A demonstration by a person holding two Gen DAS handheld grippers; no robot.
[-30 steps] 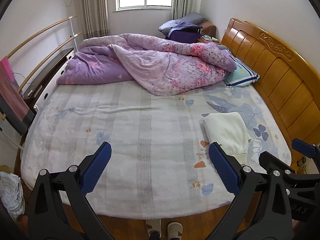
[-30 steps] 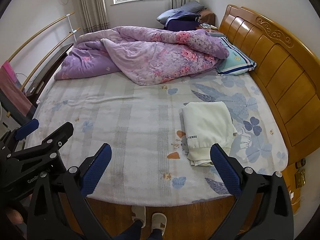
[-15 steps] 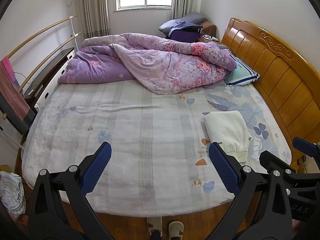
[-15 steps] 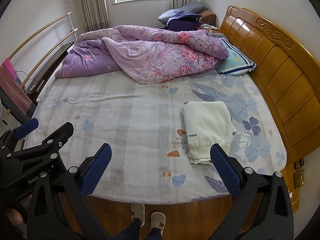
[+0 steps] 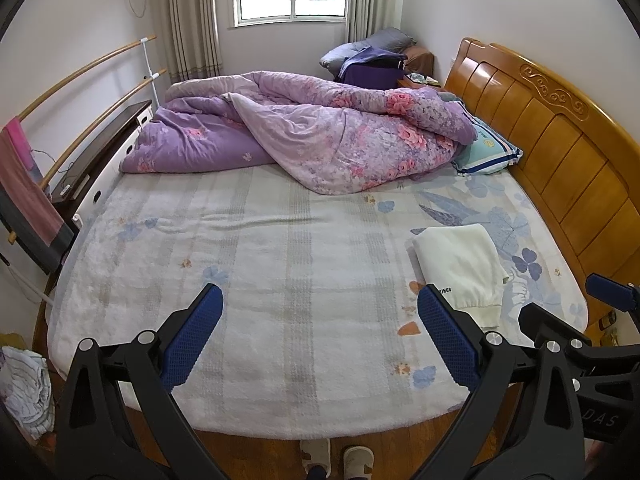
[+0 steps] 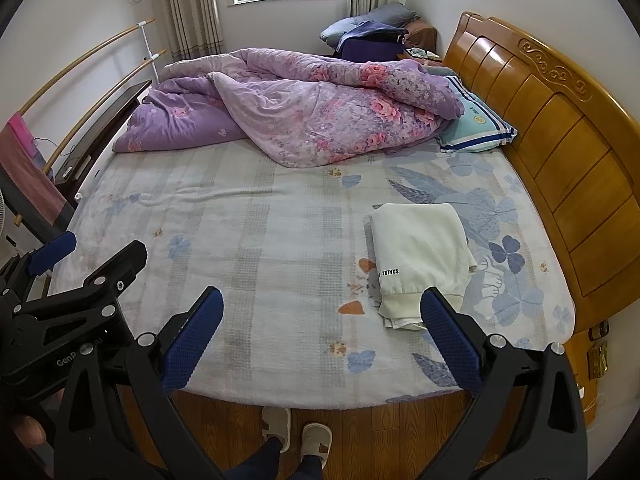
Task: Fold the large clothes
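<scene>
Folded cream garment lies near-far on the bed, cuffed end nearest; left gripper and right gripper, 2 in all, spread wide, empty.

"THINGS" is printed in black on the folded cream-white fabric garment. The left black plastic tongs bear partly hidden white letters "GenP…AI".

Left gripper spread wide above the bed; folded cream garment, perhaps a sweatshirt, lies right.
</scene>
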